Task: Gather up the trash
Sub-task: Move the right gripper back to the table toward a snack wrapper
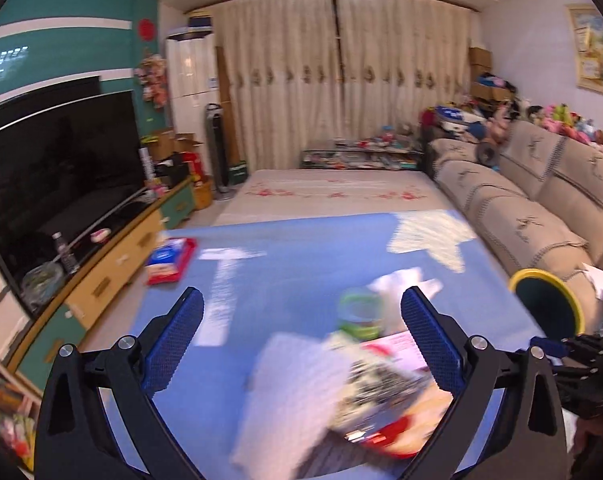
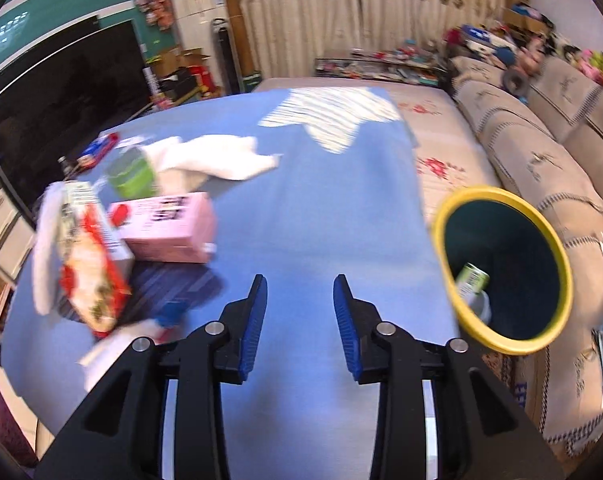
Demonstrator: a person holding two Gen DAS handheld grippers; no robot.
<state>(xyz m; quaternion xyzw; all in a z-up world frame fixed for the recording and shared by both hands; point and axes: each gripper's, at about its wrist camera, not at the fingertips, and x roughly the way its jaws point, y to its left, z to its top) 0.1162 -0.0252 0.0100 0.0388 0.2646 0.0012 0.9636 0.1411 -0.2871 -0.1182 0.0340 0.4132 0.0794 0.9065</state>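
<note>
A yellow-rimmed dark bin [image 2: 541, 332] stands at the right edge of the blue-clothed table [image 2: 321, 208], with a green-labelled container [image 2: 471, 280] inside; the bin also shows in the left wrist view [image 1: 513, 280]. Trash lies in a blurred pile at the left: a pink box [image 2: 169, 228], a red and white snack bag [image 2: 89, 272], a green cup [image 2: 131, 176] and white tissue [image 2: 217, 160]. My left gripper [image 1: 301, 308] is open and empty above the pile, over the green cup [image 1: 359, 314] and snack bag [image 1: 377, 404]. My right gripper [image 2: 300, 292] is open and empty over bare cloth.
A red and blue packet [image 1: 169, 260] lies at the table's far left corner. A beige sofa [image 2: 541, 152] runs along the right, behind the bin. A TV [image 1: 53, 168] on a low cabinet stands at the left. A cluttered low table [image 1: 361, 154] stands before the curtains.
</note>
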